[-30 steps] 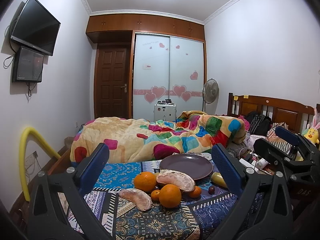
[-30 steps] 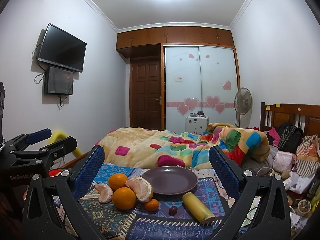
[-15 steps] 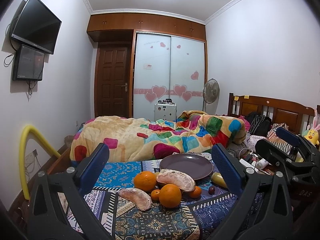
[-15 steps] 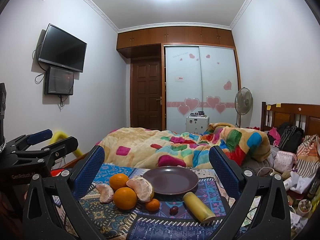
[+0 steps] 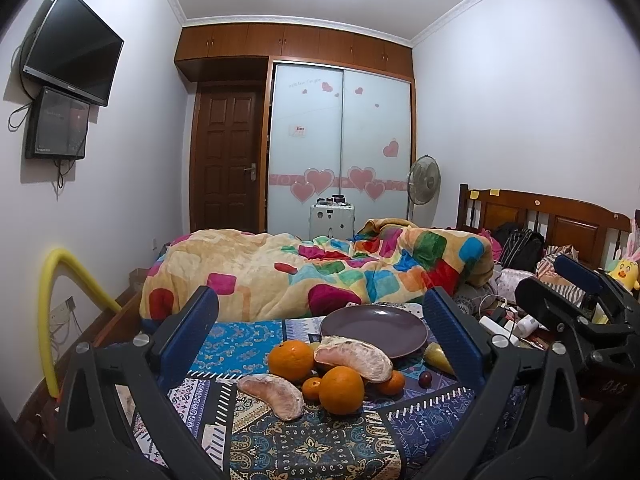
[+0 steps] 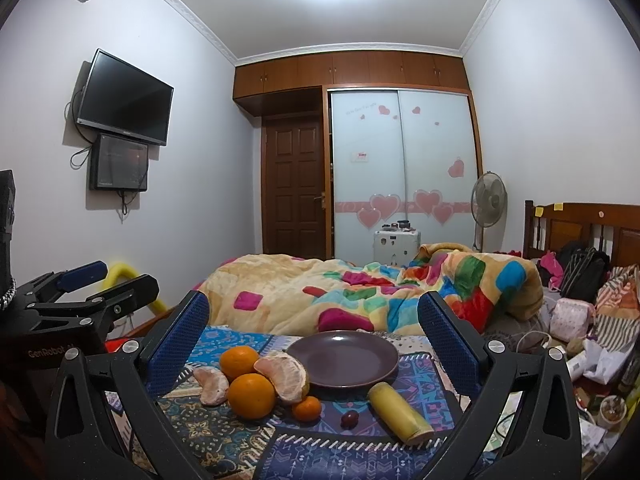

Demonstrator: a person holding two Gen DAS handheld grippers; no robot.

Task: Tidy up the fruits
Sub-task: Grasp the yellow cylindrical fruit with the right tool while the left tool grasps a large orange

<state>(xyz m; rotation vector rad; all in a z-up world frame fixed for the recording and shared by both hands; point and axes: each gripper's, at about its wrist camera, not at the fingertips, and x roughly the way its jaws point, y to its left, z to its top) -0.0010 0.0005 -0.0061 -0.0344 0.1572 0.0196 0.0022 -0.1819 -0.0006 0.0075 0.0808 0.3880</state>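
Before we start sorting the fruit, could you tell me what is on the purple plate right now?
Nothing shows on the purple plate: its visible surface is bare. The large peeled citrus piece overlaps its left rim, so that edge is covered and whether the two touch is unclear.

Left black two-finger gripper with blue textured pads (image 5: pixel 320 320): jaws spread wide, nothing between them, held level, pointing forward. Right black two-finger gripper with blue textured pads (image 6: pixel 314 322): same, jaws wide apart, nothing gripped, level. Both side by side, each visible at edge of other's view.
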